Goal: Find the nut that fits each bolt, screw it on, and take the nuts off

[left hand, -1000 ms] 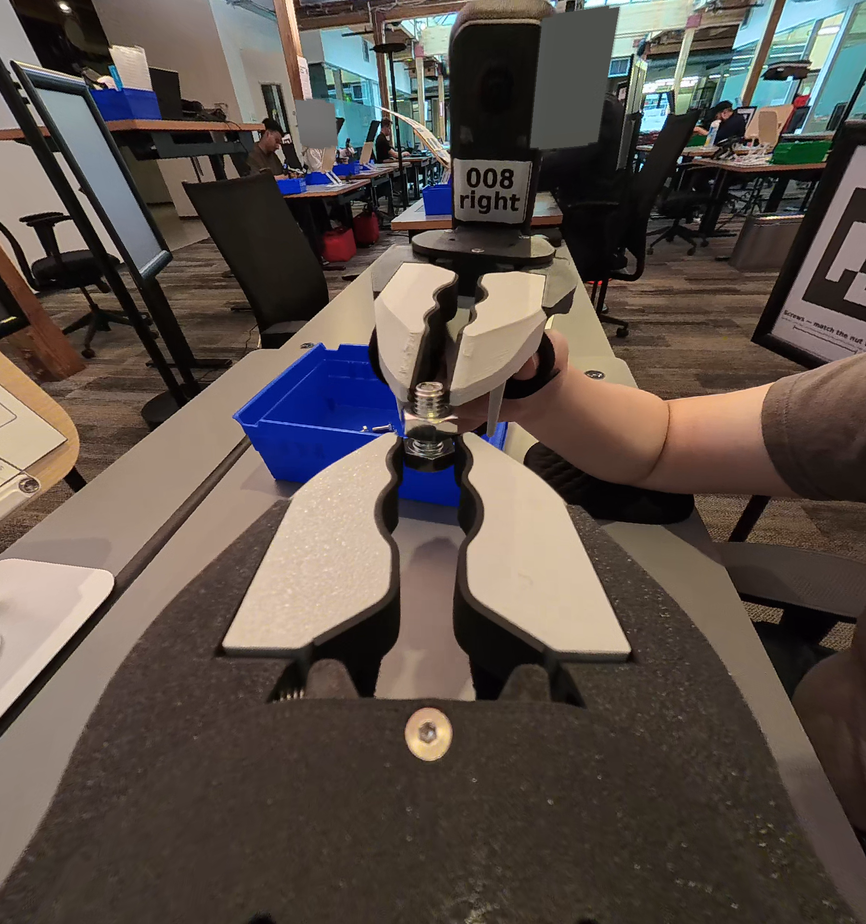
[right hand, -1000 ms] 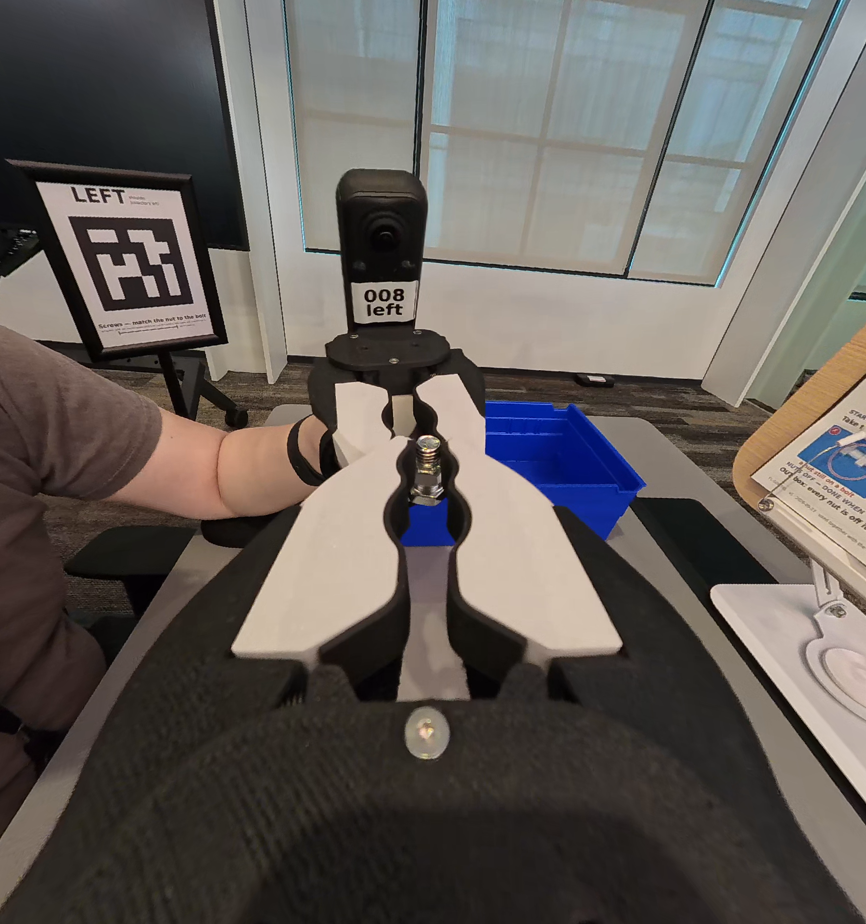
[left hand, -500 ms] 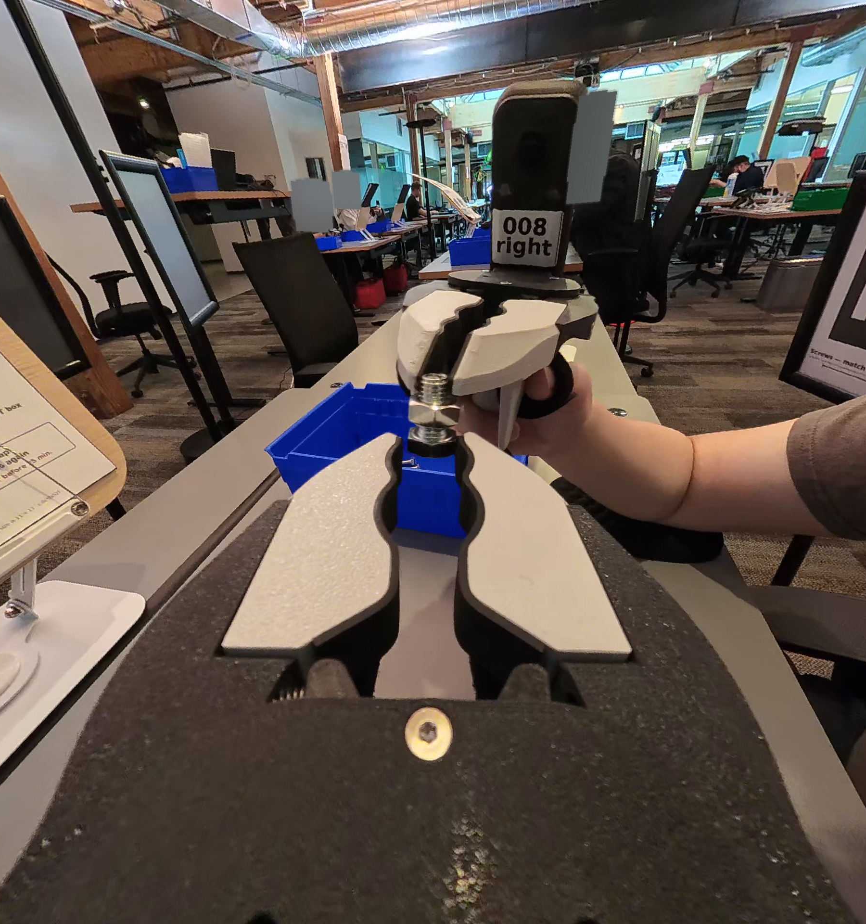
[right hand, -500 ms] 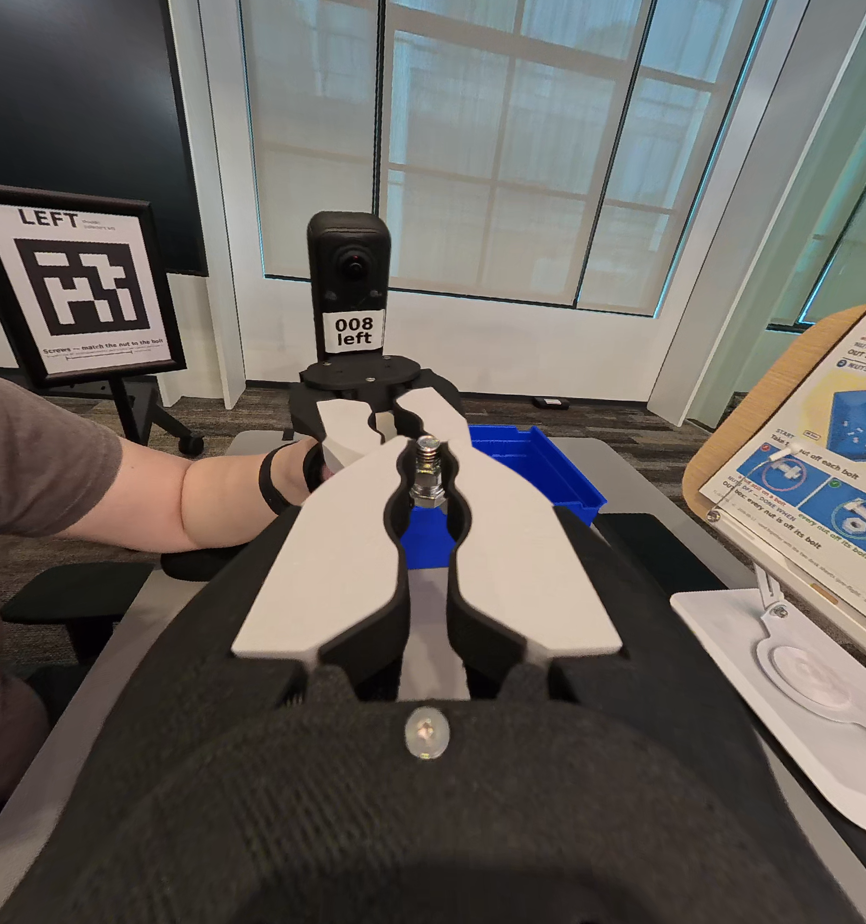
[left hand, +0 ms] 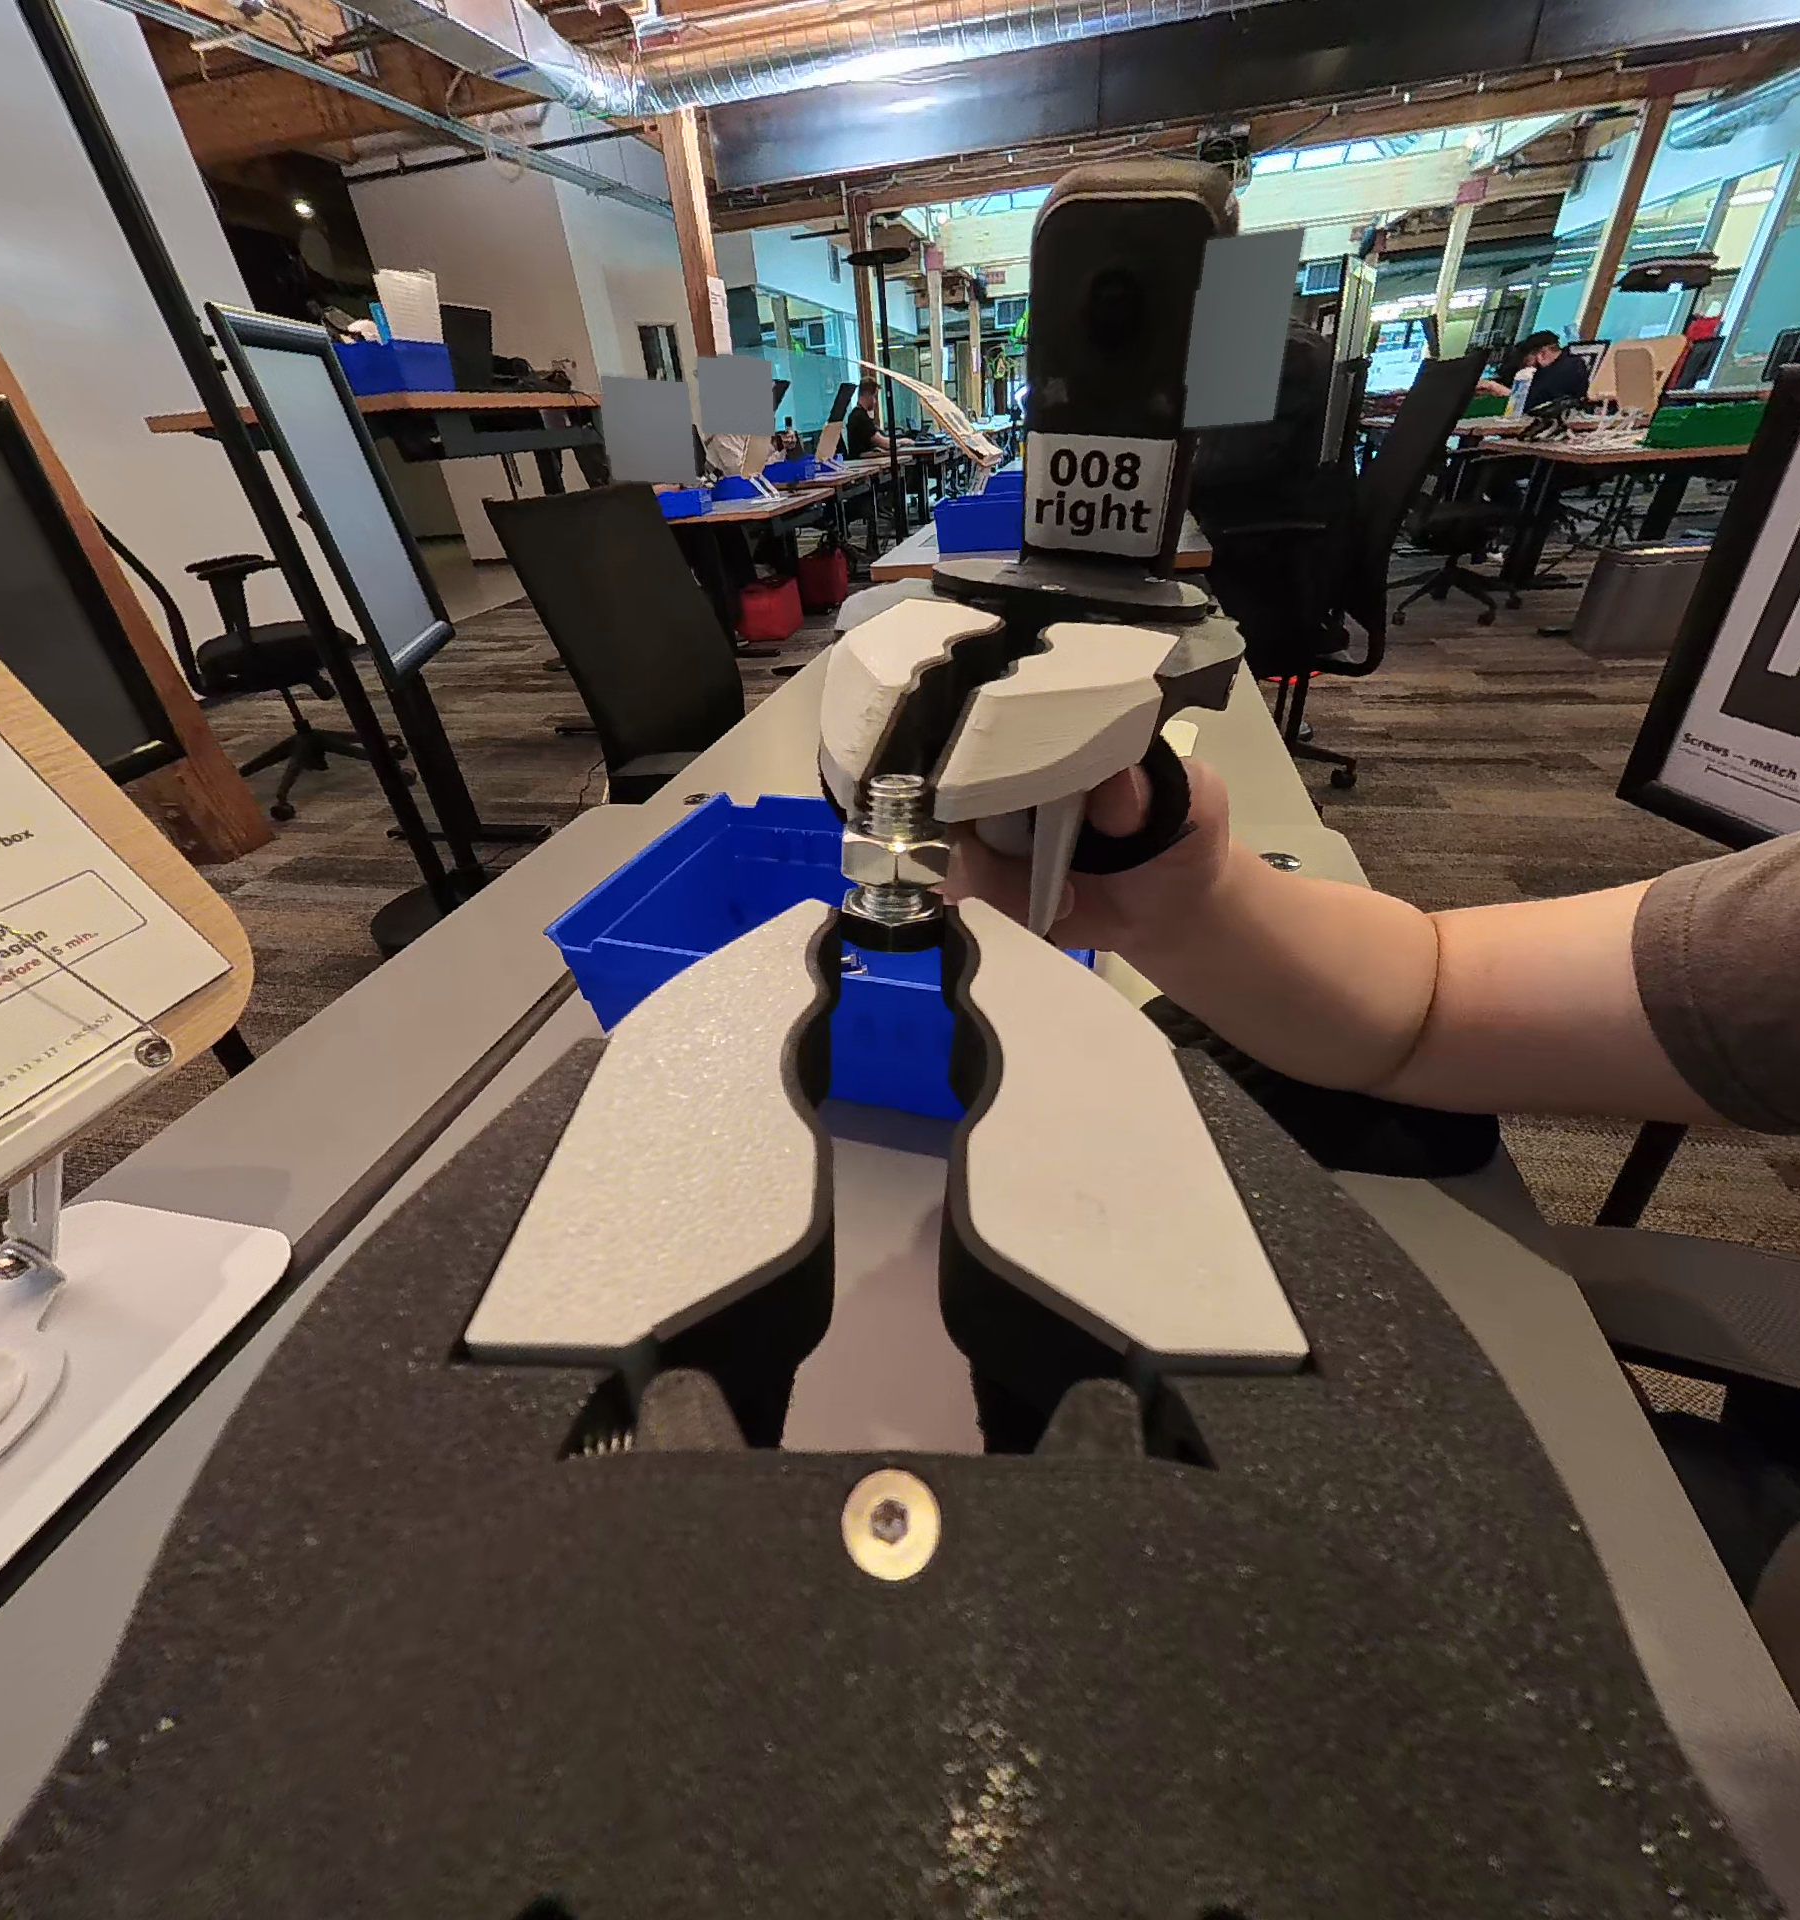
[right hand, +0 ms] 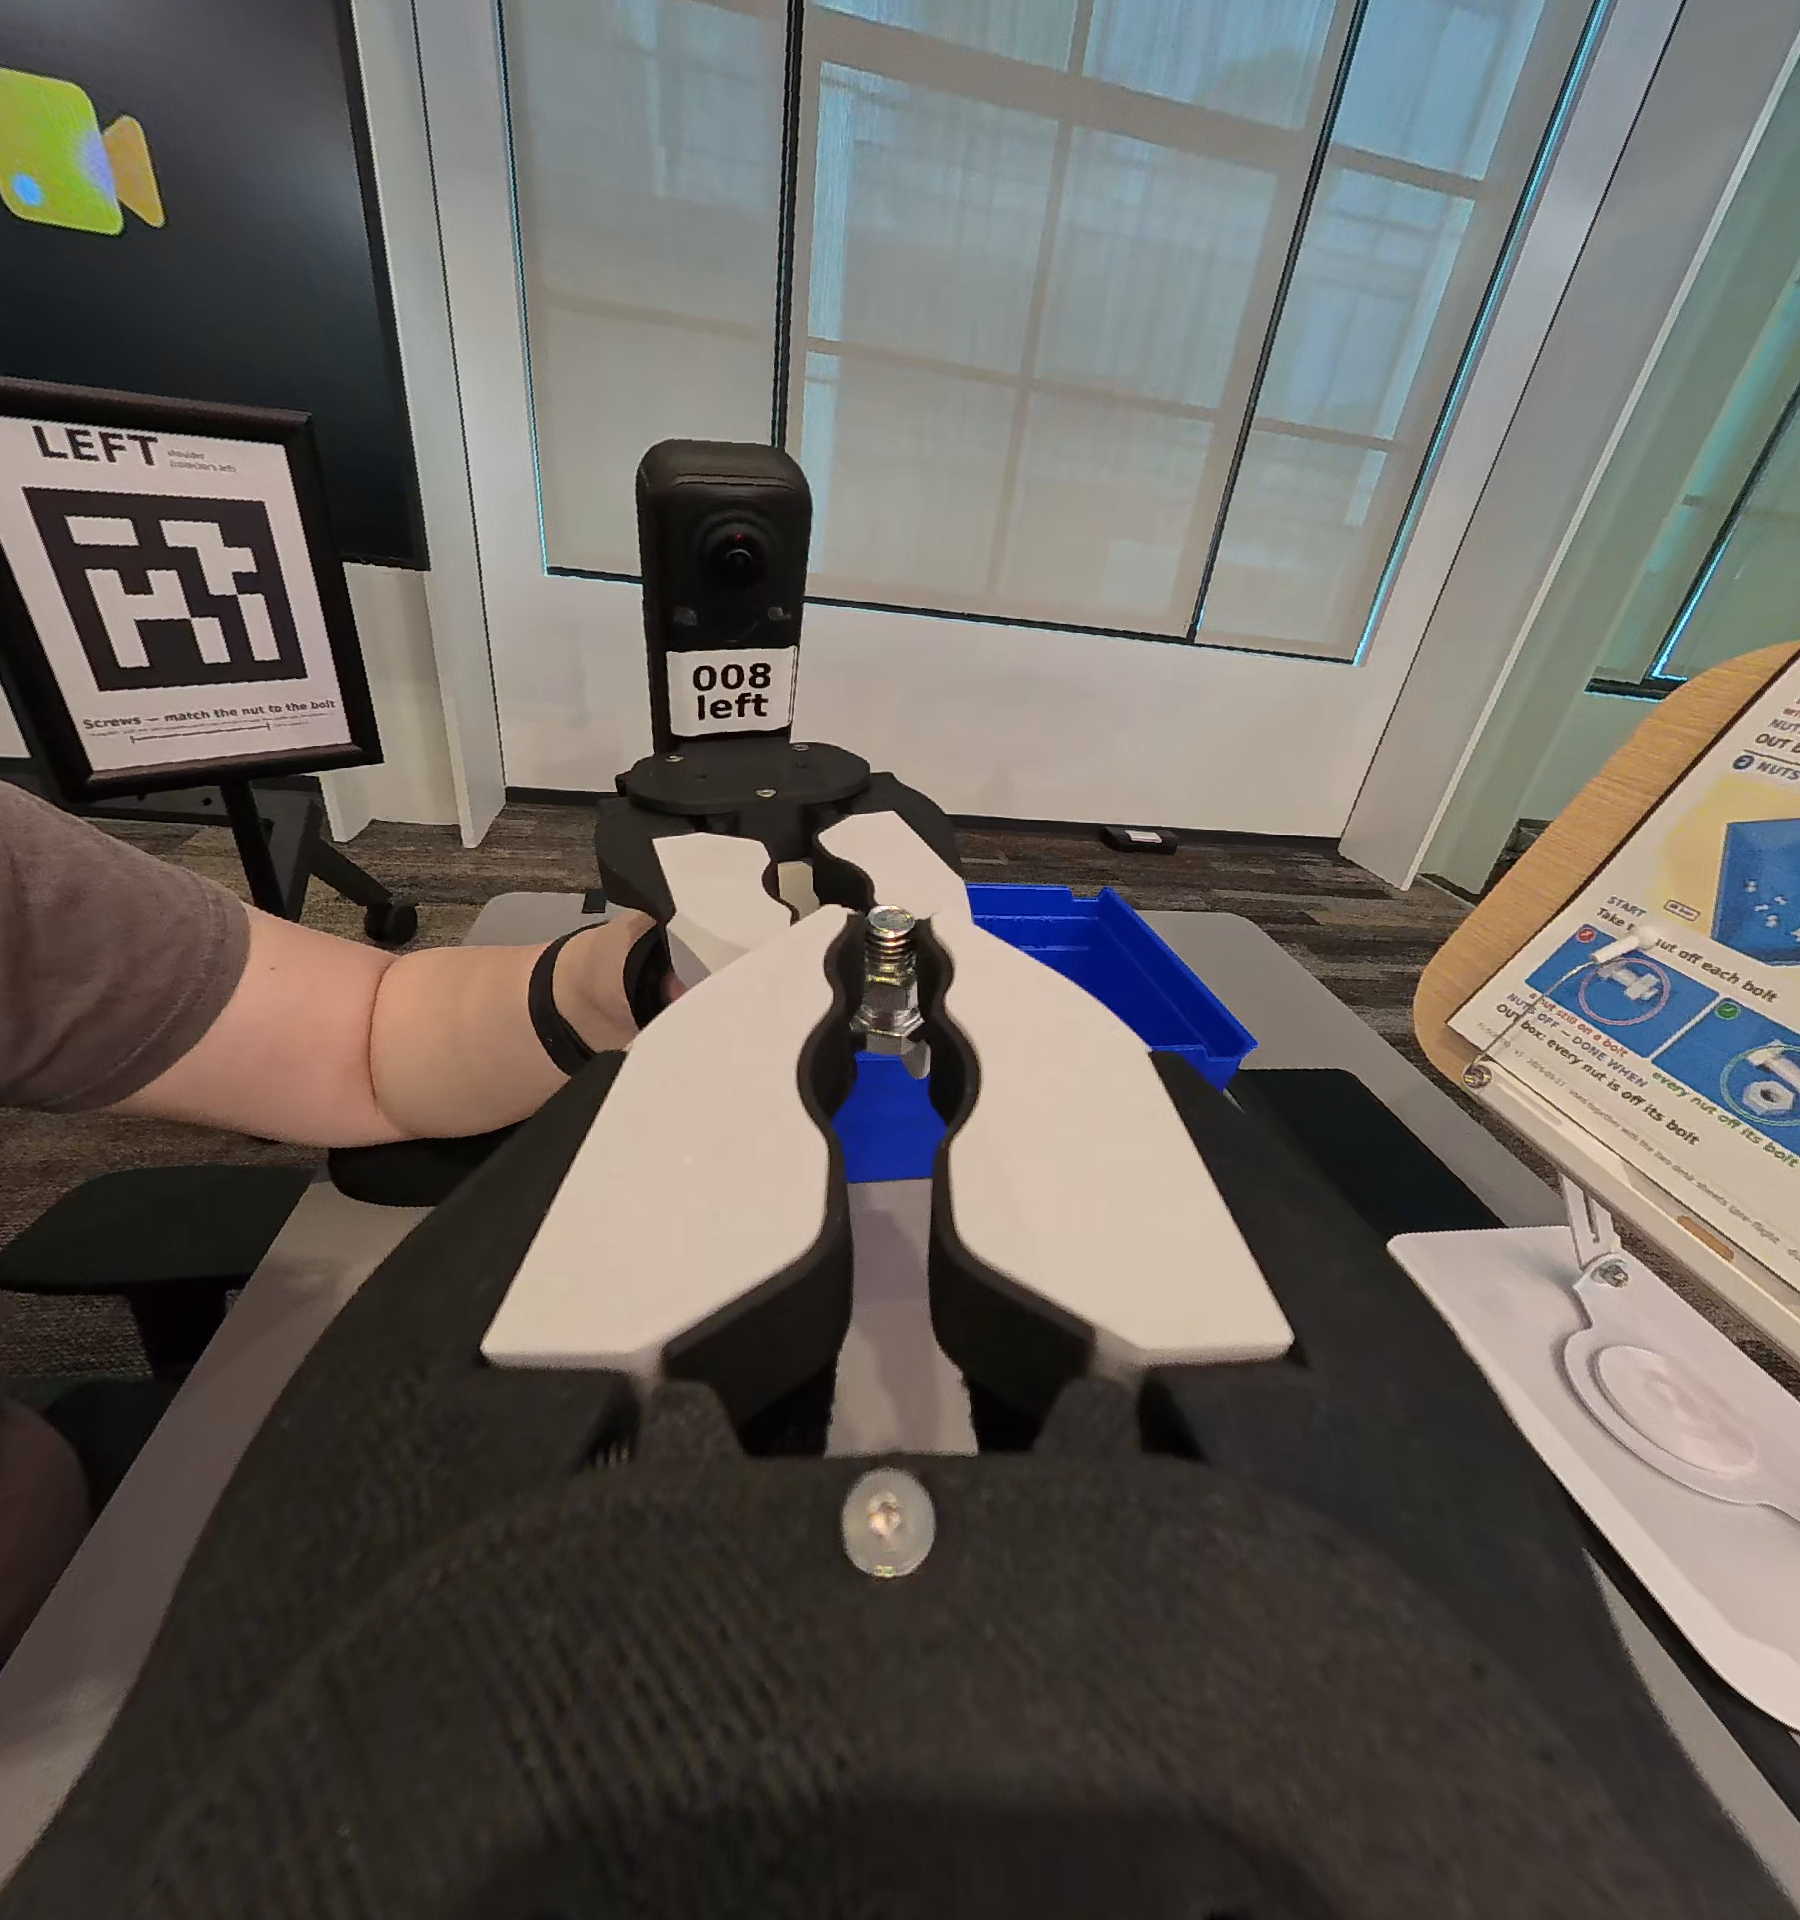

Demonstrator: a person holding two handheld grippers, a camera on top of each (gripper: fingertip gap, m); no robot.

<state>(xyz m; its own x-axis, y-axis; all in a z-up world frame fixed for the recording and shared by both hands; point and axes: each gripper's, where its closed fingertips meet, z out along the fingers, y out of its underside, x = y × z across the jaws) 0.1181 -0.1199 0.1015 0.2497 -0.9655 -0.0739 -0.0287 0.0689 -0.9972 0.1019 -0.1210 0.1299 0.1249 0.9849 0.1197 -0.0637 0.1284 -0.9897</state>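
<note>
A steel bolt [left hand: 896,805] stands upright between my two grippers, above the blue bin [left hand: 709,914]. A hex nut [left hand: 894,857] sits on its thread, a little above the head [left hand: 885,914]. My left gripper [left hand: 891,925] is shut on the bolt head. My right gripper [left hand: 901,795], facing it and tilted, is shut on the threaded end just above the nut. In the right wrist view, the bolt [right hand: 891,935] shows between my right gripper's [right hand: 891,930] tips, with the nut [right hand: 891,977] below. The left gripper [right hand: 792,883] is behind it, its tips hidden.
The blue bin [right hand: 1114,966] sits on the grey table [left hand: 356,1091]. An instruction board on a white stand [right hand: 1654,1403] is at one side, also in the left wrist view [left hand: 34,935]. A framed marker sign [right hand: 169,592] stands beyond the arm. Office chairs and desks lie farther off. Only a small space, under 4 cm, lies between the two pairs of fingers.
Both grippers have lifted and tilted upward together with the bolt, so the bin sits lower in view. Both grips are unchanged, and the nut shows no clear shift along the thread.
</note>
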